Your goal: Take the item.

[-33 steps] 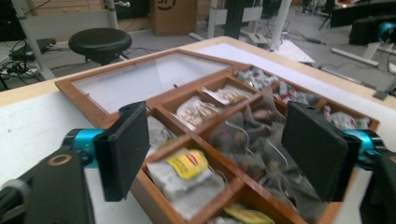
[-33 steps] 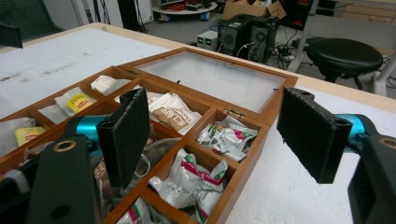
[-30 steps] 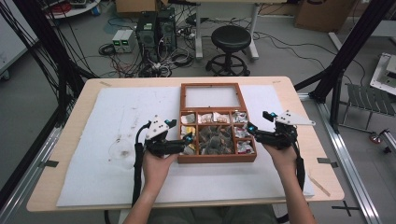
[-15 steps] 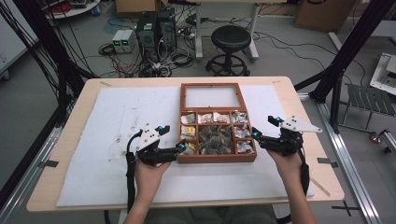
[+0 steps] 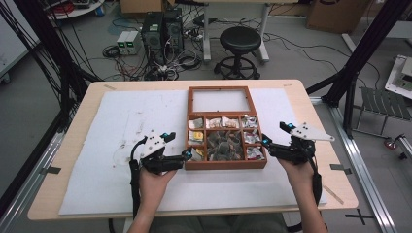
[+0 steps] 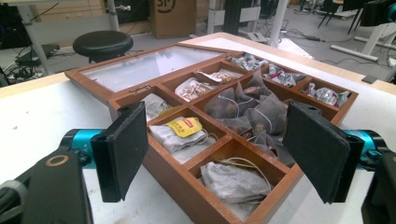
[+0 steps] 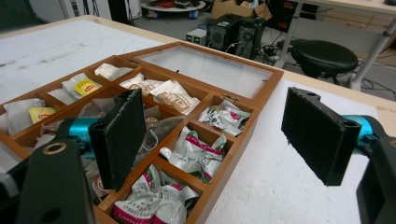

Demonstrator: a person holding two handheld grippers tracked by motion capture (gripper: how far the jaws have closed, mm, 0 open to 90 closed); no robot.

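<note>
wooden box [image 7: 243,135] near corner cropped, wrapper print unreadable

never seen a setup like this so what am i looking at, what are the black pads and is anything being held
A person sits at a table covered by a white mat, holding a hand-held left gripper and right gripper. One picture looks down from above; the other two come from cameras riding on each gripper, so the black pads are that gripper's own jaws. Between the grippers lies an open wooden box with its glass lid folded back, its compartments holding tea bags and wrapped sachets. Both grippers are open and hold nothing.
</note>
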